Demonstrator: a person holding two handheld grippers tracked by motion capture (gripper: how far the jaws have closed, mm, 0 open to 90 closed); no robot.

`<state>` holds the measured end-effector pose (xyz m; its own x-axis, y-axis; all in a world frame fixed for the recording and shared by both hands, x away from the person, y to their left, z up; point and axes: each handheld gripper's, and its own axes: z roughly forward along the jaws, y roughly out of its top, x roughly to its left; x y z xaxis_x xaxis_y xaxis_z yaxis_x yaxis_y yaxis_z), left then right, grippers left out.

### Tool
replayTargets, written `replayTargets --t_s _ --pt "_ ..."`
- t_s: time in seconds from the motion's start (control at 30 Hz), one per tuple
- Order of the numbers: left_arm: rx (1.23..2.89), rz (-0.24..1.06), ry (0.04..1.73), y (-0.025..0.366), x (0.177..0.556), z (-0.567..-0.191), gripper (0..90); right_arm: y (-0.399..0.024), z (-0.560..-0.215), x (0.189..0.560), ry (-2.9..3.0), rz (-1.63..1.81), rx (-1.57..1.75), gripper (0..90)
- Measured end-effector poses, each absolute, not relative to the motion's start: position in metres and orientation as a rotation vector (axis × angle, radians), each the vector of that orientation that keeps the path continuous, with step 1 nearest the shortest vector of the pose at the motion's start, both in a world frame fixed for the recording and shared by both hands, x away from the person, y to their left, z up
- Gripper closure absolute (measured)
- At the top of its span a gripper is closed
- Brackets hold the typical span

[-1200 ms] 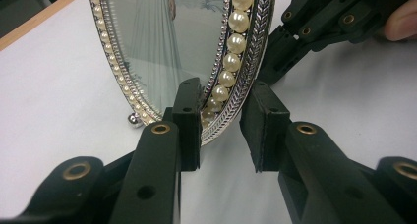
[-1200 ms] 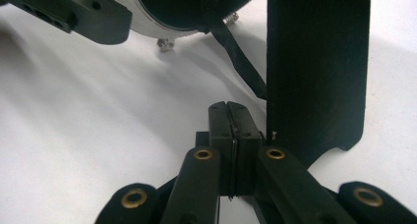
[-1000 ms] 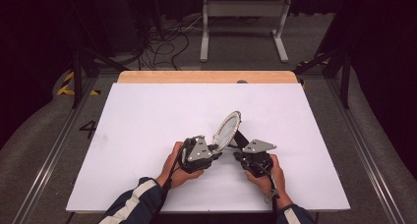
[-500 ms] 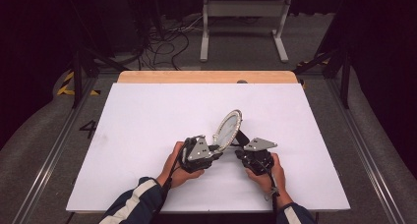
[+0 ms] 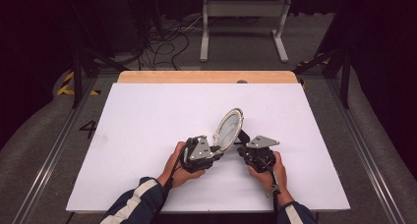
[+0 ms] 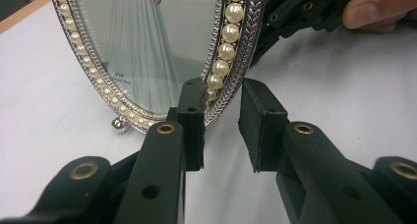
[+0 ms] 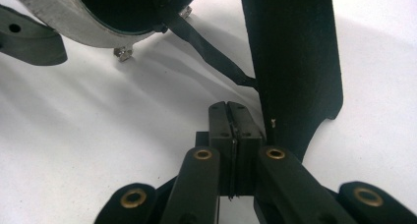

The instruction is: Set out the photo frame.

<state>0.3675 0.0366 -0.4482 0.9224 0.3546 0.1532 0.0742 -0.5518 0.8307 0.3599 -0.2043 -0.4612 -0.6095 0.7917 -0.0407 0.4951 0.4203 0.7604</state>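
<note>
Holding this against the high view of a second ago, I find almost nothing has shifted: both hands sit where they were, and the oval pearl-rimmed frame (image 5: 229, 129) stands at the same backward lean on the white table (image 5: 147, 121), nearer the front edge than the far edge and about midway between the side edges. I take that to mean I am in a steadying pause, not mid-move. My left gripper (image 5: 219, 153) comes at the frame from the left. In the left gripper view its jaws (image 6: 221, 130) stand apart around the lower rim of the frame (image 6: 227, 49). One pad lies over the pearl border, while white table shows between the rim and the other pad, so I would not call it a grip. My right gripper (image 5: 242, 146) is behind the frame, and in the right gripper view its jaws (image 7: 229, 121) are pressed together with nothing that I can make out between them. They sit just beside the black easel leg (image 7: 295, 62), which a dark strap (image 7: 211, 49) ties to the frame's back. The frame's small ball foot (image 6: 119, 124) rests on the table. My judgement is that the stand is being set. I would keep the left jaws close to the rim as a guard, since a nudge to that leg could tip the frame.
</note>
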Motion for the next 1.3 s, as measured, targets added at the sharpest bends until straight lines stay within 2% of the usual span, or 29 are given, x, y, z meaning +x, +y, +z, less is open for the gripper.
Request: replayTargets --t_s 0.37,0.67,0.73,0.87,0.93,1.0,1.07,1.13,1.3 --pt "2.146 0.368 0.272 0.042 0.363 -0.443 69.9 -0.204 -0.458 0.354 2.286 1.031 1.098 81.9" --pt "2.138 0.363 0.299 0.073 0.359 -0.43 64.4 -0.189 -0.443 0.334 2.269 1.135 1.01 67.2" --pt "2.151 0.358 0.306 0.084 0.356 -0.431 61.0 -0.183 -0.441 0.329 2.268 1.17 1.01 60.0" --pt "2.181 0.38 0.312 0.094 0.353 -0.433 51.8 -0.173 -0.441 0.324 2.252 1.206 0.995 51.9" --pt "2.181 0.389 0.328 0.103 0.349 -0.433 49.7 -0.17 -0.442 0.323 2.249 1.208 0.996 51.1" --pt "2.171 0.366 0.344 0.116 0.346 -0.434 39.7 -0.163 -0.444 0.322 2.22 1.211 1.014 48.2" --pt "2.178 0.376 0.353 0.12 0.344 -0.435 36.2 -0.16 -0.445 0.323 2.199 1.214 1.02 47.6" --pt "2.209 0.411 0.388 0.132 0.337 -0.441 28.7 -0.157 -0.446 0.323 2.176 1.224 1.027 47.4" --pt "2.205 0.421 0.453 0.148 0.33 -0.448 21.5 -0.155 -0.446 0.326 2.134 1.24 1.035 45.8"
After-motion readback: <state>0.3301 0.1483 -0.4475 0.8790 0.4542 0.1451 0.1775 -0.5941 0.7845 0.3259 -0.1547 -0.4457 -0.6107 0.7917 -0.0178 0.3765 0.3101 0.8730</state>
